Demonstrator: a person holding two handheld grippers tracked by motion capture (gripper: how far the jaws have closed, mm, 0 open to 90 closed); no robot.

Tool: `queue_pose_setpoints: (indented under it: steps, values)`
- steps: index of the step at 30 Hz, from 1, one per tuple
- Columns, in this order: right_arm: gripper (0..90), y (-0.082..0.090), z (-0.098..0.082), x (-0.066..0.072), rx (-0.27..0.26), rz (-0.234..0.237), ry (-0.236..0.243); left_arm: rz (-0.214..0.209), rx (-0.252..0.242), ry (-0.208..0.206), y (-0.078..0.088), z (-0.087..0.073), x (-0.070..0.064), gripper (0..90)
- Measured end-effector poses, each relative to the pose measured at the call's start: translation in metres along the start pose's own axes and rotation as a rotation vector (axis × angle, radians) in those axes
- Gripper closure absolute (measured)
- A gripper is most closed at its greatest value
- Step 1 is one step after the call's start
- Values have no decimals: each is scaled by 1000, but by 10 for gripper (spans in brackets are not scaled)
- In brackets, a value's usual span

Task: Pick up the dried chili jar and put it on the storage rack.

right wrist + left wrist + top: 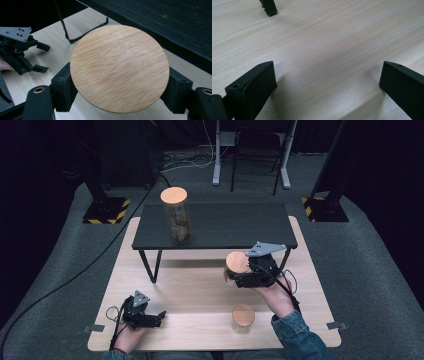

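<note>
right claw [239,272]: clenched on jar [236,266], upright, above bench [200,290] | shelf [225,225] just beyond it, up and ahead | left claw [152,317]: released, resting, farther off

The held jar [235,268] is a clear glass cylinder with a round lid of light wood [119,68]. The lid is closed and shows fine straight grain. The jar stays upright, lifted above the pale surface [200,295], just in front of the low black shelf [220,225]. The right claw [239,275] grips it at both sides, under the lid.
</note>
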State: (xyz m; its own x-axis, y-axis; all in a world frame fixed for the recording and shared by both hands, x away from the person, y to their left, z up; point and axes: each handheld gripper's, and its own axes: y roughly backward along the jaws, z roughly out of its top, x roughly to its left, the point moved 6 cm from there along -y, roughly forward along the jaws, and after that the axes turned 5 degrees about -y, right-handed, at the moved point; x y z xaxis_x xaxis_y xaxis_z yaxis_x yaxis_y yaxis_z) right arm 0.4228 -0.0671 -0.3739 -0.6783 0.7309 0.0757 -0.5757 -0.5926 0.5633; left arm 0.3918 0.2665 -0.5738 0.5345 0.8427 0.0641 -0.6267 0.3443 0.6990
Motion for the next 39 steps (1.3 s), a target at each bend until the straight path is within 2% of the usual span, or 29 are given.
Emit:
queue_pose_setpoints:
  steps: [9, 39]
  values:
    - [250, 6, 7, 1, 1, 7, -20, 0, 0, -1, 0, 0, 0, 5]
    - [249, 18, 36, 4, -15, -3, -3, 0, 0, 0, 0, 0, 0, 6]
